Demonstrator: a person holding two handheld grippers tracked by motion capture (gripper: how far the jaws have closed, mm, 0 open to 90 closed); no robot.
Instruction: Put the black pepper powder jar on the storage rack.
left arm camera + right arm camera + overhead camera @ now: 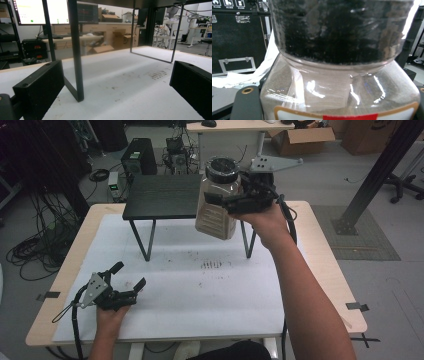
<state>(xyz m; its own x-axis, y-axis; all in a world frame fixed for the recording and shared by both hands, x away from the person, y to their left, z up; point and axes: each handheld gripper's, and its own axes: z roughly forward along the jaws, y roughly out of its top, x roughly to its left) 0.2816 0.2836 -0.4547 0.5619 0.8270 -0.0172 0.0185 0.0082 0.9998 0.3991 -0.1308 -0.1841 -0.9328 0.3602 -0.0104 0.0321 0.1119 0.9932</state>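
The right gripper (227, 200) clamps a clear black-lidded jar (219, 202) aloft at the black stand's (162, 196) right end, seemingly mid-carry and needing a level set-down, while the left gripper (127, 276) rests open, well in front of the stand.

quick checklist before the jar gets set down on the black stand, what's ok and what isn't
1. Right gripper shut on the jar: ok, jaws clamp its upper body.
2. Jar lid on: ok; how tight, cannot tell.
3. Jar clear of the table: ok, held in the air, slightly tilted.
4. Top of the black stand free for it: ok.
5. Left gripper out of the way: ok, open, low at the table's near left.
6. Jar's bottom edge above the stand top: cannot tell.
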